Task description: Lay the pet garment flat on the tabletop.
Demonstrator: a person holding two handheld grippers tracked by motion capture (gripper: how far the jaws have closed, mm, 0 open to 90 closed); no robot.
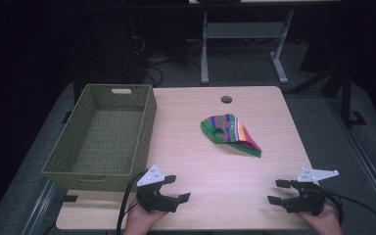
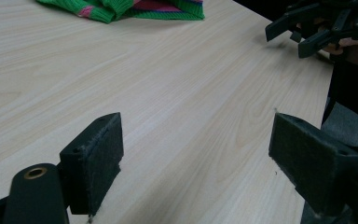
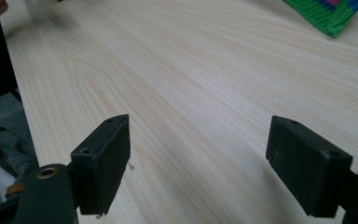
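On the desk [image 1: 196, 147] a basket [image 1: 103, 137] sits at the left edge, a knitted cloth [image 1: 230, 134] lies near the middle, well apart from it, with a small hole [image 1: 226, 100] in the desk behind it. The left gripper [image 1: 176, 188] hovers at the near edge just before the basket's corner; the right gripper [image 1: 279, 192] sits at the near right, seemingly above the surface.

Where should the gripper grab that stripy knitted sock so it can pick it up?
Best pinch the bunched, raised end of the stripy sock, coming down from above. It lies limp on the table, so the flat tip gives little to grab. Both grippers are open.
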